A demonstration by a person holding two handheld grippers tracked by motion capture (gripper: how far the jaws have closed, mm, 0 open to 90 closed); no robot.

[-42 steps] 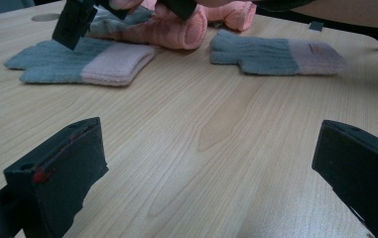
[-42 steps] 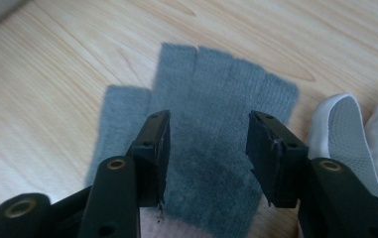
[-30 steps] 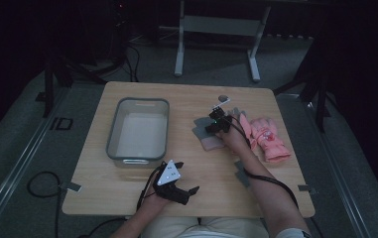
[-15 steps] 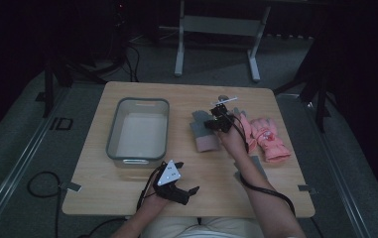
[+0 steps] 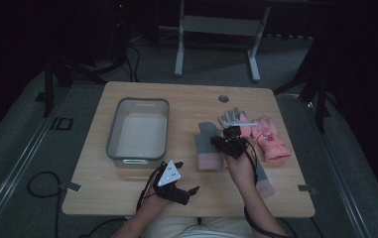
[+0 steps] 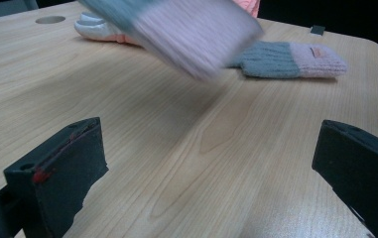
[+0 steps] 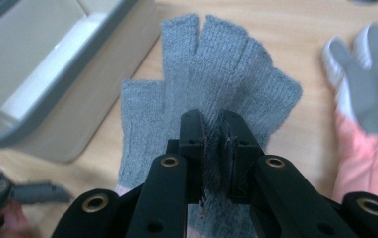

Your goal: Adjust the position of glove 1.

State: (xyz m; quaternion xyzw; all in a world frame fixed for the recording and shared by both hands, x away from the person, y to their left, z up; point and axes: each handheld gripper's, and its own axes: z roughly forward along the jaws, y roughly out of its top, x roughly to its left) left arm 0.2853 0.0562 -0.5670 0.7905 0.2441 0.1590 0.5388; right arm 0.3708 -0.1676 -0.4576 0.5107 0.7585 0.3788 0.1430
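On the wooden table (image 5: 186, 106), right gripper (image 7: 211, 130) pinches a grey fingerless glove (image 7: 216, 79).

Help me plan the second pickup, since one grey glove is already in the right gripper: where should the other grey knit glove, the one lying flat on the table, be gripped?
Probably at its pink ribbed cuff, the thickest-looking end. The second grey glove lies flat on the table near the front right edge, cuff toward the person. The open left gripper could come down from above with its jaws across the cuff.
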